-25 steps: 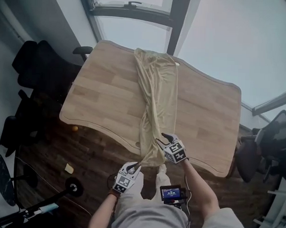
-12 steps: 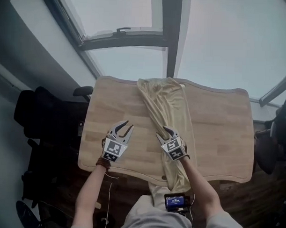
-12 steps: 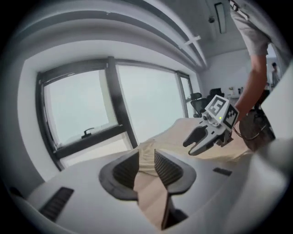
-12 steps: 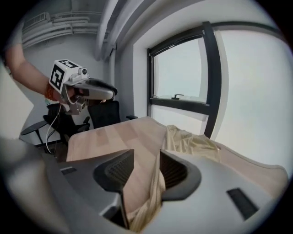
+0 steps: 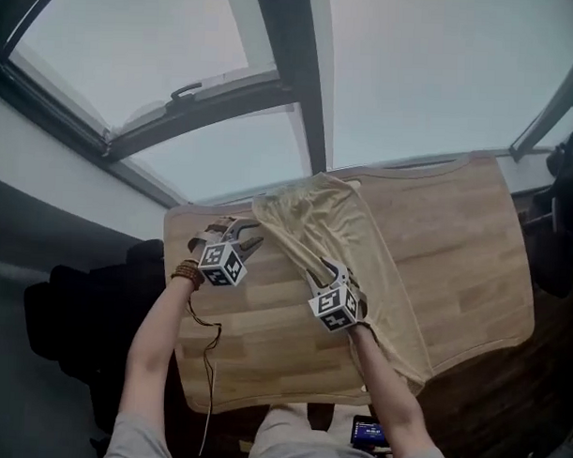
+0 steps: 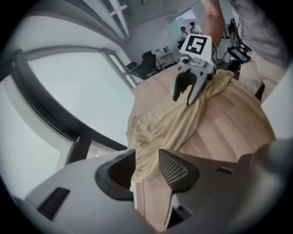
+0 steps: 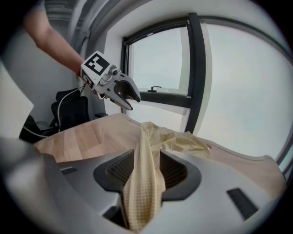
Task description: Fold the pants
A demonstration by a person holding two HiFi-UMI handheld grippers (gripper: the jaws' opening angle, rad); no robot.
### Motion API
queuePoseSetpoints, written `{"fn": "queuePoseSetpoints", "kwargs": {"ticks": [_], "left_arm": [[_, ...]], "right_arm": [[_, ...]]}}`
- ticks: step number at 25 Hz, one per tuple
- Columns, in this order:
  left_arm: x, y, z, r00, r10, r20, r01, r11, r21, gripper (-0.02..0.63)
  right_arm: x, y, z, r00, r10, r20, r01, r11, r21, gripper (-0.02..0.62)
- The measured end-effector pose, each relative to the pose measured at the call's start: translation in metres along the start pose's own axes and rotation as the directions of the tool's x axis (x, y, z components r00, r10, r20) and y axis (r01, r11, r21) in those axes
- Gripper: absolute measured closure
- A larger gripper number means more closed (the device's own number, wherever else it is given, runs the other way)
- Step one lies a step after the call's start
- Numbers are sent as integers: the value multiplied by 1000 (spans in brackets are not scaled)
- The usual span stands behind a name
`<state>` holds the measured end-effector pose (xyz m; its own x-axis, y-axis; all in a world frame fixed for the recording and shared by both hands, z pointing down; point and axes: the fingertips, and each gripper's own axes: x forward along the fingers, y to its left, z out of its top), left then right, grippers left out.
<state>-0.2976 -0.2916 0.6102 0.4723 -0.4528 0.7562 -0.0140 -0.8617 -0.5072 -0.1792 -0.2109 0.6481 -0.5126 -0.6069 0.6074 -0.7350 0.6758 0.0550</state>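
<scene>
Beige pants (image 5: 361, 235) lie bunched along the wooden table (image 5: 264, 335), from its far left corner to its near right edge. My right gripper (image 5: 323, 270) is shut on a bunched fold of them at mid-length; in the right gripper view the cloth (image 7: 183, 141) runs out from between the pads of that gripper (image 7: 145, 171). My left gripper (image 5: 247, 233) hovers by the far left corner, just left of the pants' far end. Its jaws have just been opening, and the cloth (image 6: 155, 132) shows beyond the gap of the left gripper (image 6: 144, 169), with no pad pressing on it.
Large windows with dark frames (image 5: 291, 101) rise right behind the table's far edge. Black office chairs stand at the left (image 5: 68, 300) and the right (image 5: 559, 223). A small device with a lit screen (image 5: 369, 431) hangs at the person's waist.
The left gripper has left the pants' near end, swung out over the table to the far left corner and opened. The right gripper has carried its fold further onto the table.
</scene>
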Motion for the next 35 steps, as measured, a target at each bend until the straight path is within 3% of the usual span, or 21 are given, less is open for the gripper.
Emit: {"fn": "queuePoseSetpoints", "kwargs": {"ticks": [2, 4, 7, 11, 12, 13, 14, 15, 17, 19, 22, 24, 25, 27, 28, 29, 31, 32, 33, 35], "left_arm": [[32, 11, -29, 997, -73, -14, 74, 995, 70, 440], [63, 12, -56, 984, -169, -49, 174, 971, 161, 423], [97, 7, -85, 955, -271, -119, 295, 908, 296, 394], [124, 3, -110, 923, -329, -201, 384, 822, 420, 382], [126, 3, -113, 921, -325, -215, 389, 797, 462, 429], [125, 7, -112, 924, -318, -214, 383, 778, 498, 547], [123, 13, -104, 930, -315, -189, 367, 778, 509, 575], [118, 24, -91, 939, -315, -140, 342, 800, 493, 578], [104, 56, -52, 955, -295, -14, 272, 862, 428, 580], [93, 93, -11, 961, -263, 84, 211, 894, 396, 581], [101, 138, 55, 963, -232, 138, 151, 887, 437, 580], [132, 158, 89, 970, -226, 91, 164, 882, 441, 580], [152, 165, 101, 972, -230, 53, 188, 892, 412, 557], [192, 173, 114, 968, -252, -6, 242, 921, 305, 354], [206, 175, 115, 963, -267, -24, 265, 935, 236, 311], [217, 177, 111, 959, -280, -35, 282, 946, 159, 310], [231, 177, 93, 954, -297, -44, 296, 955, -28, 310], [236, 175, 80, 951, -307, -43, 298, 944, -142, 310], [240, 171, 66, 946, -321, -37, 300, 916, -265, 311], [247, 153, 41, 936, -351, -12, 299, 817, -493, 311]], "right_arm": [[14, -7, -10, 999, -30, -37, 31, 999, 27, 419], [25, -7, -16, 998, -38, -53, 41, 998, 52, 419], [48, -2, -34, 995, -23, -96, 25, 1000, 19, 408], [74, 2, -68, 975, 11, -222, -11, 1000, 0, 399], [75, 4, -69, 974, 19, -227, -20, 1000, 1, 430], [73, 4, -65, 976, 19, -217, -20, 1000, 1, 465], [67, 3, -59, 981, 15, -192, -14, 1000, 7, 543], [58, 1, -49, 988, 15, -157, -10, 999, 32, 561], [34, -8, -30, 998, 23, -62, -13, 990, 143, 566], [9, -28, -15, 1000, -8, 24, 2, 970, 243, 569], [-20, -71, -5, 989, -107, 101, 67, 939, 337, 569], [-31, -105, -11, 977, -182, 111, 116, 891, 438, 568], [-35, -125, -22, 970, -231, 79, 165, 860, 483, 568], [-39, -157, -58, 956, -292, -38, 270, 815, 513, 538], [-42, -165, -74, 953, -291, -85, 293, 813, 503, 484], [-48, -169, -87, 954, -279, -113, 298, 821, 486, 451], [-64, -170, -106, 954, -265, -143, 301, 840, 451, 451], [-72, -168, -115, 954, -257, -153, 299, 849, 436, 453], [-78, -164, -123, 958, -239, -161, 286, 858, 426, 453], [-85, -147, -137, 971, -172, -165, 227, 878, 422, 451]]}}
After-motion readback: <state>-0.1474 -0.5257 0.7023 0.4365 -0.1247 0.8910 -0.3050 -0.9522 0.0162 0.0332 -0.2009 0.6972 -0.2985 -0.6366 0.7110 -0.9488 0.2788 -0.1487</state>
